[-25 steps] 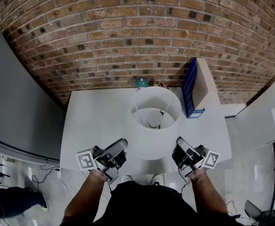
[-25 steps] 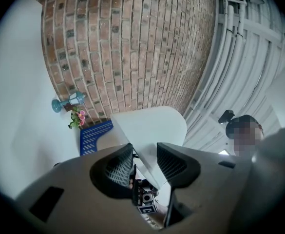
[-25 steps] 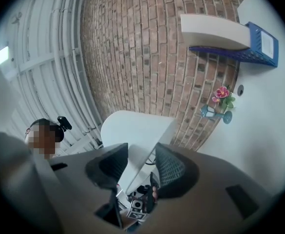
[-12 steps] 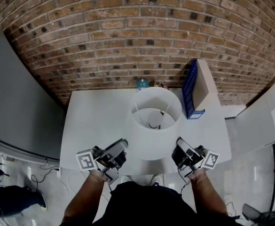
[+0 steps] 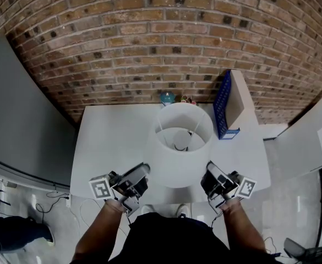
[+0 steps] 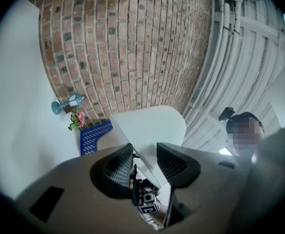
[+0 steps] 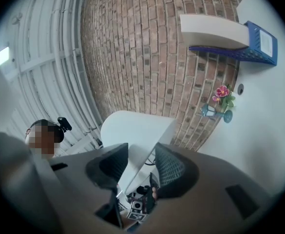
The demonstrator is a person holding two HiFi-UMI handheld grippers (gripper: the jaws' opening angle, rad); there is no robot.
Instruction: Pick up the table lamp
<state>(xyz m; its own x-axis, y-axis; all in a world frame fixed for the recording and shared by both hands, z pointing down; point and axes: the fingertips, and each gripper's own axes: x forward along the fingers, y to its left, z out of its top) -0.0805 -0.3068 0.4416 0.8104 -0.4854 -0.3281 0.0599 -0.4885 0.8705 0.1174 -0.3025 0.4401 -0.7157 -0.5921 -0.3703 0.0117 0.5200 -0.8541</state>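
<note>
The table lamp's wide white shade [image 5: 183,147] stands in the middle of the white table [image 5: 108,142], with its inner frame and cord showing through the open top. My left gripper [image 5: 143,172] sits at the shade's lower left rim and my right gripper [image 5: 209,171] at its lower right rim. In the left gripper view the shade's wall [image 6: 152,126] runs slantwise between the jaws of the left gripper [image 6: 144,157], with a dark gap beside it. The right gripper view mirrors this: the shade [image 7: 137,128] lies between the jaws of the right gripper [image 7: 141,161], which do not press it.
A brick wall [image 5: 149,43] backs the table. Against it stand a blue candlestick [image 5: 166,97], small pink flowers [image 5: 187,99], and a blue mesh holder [image 5: 222,100] with a white box [image 5: 239,95] in it. Cables lie on the floor at the left.
</note>
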